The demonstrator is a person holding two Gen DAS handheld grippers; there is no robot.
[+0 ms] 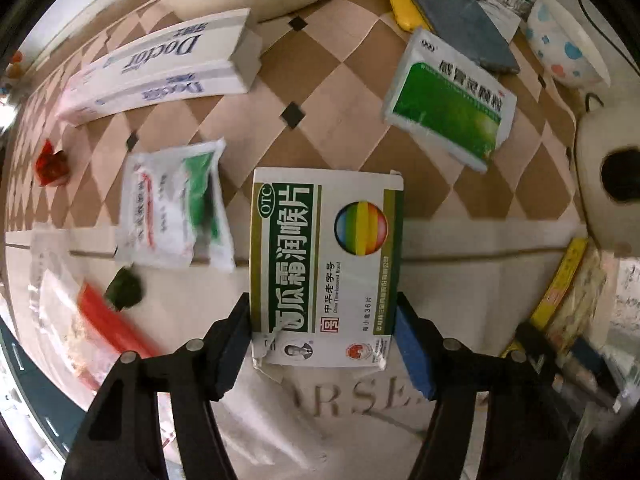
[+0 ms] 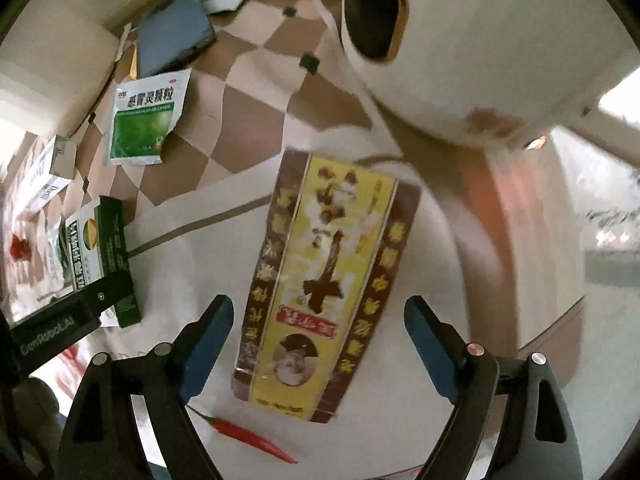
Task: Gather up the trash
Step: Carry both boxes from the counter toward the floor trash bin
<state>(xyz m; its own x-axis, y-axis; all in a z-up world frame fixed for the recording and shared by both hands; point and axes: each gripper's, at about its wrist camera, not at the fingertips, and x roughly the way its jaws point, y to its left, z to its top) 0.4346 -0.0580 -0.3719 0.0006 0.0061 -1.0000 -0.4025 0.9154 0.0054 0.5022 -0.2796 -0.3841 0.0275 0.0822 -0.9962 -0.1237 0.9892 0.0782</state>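
My left gripper (image 1: 324, 332) is shut on a white and green lozenge box (image 1: 324, 264) with a rainbow ball print, held above the table; the box also shows at the left of the right wrist view (image 2: 98, 248). My right gripper (image 2: 320, 336) is open, its blue pads either side of a yellow and brown packet (image 2: 320, 292) that lies flat on the white cloth. A green and white medicine sachet (image 1: 448, 108) lies on the checkered cloth; it also shows in the right wrist view (image 2: 144, 120).
A white "Doctor" box (image 1: 156, 68), a white and green plastic packet (image 1: 176, 204), red wrappers (image 1: 50, 164) and a red-edged bag (image 1: 104, 328) lie at left. A blue notebook (image 2: 172, 32), a dotted bowl (image 1: 560, 40), a white roll (image 2: 376, 12) and a red chilli (image 2: 252, 438) are nearby.
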